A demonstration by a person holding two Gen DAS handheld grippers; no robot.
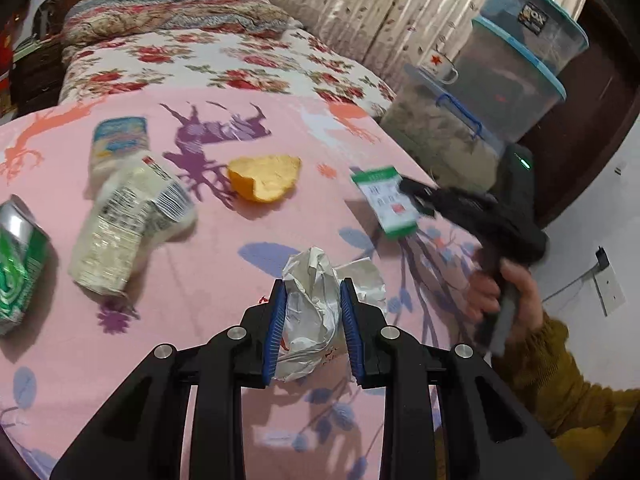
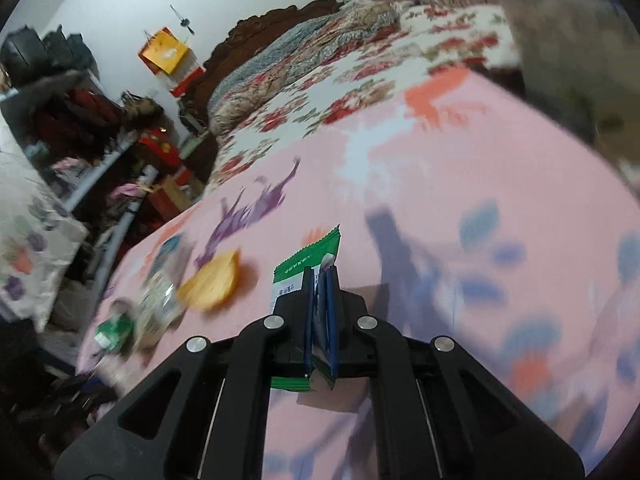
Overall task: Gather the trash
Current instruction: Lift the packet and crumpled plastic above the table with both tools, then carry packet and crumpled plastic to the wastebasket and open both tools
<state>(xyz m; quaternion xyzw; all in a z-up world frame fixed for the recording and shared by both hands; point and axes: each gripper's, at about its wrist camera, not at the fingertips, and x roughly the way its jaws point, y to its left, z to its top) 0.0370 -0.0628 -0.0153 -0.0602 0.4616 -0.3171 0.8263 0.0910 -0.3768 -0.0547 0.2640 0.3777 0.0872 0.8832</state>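
Observation:
My left gripper is shut on a crumpled silver foil wrapper just above the pink bedsheet. My right gripper is shut on a flat green and white packet; it also shows in the left wrist view, holding the packet above the sheet at the right. On the sheet lie an orange peel, two crushed plastic bottles and a green can. The peel, a bottle and the can show blurred in the right wrist view.
Stacked plastic storage bins with a mug stand beside the bed at the right. A floral quilt and pillows lie further up the bed. Cluttered shelves stand at the left.

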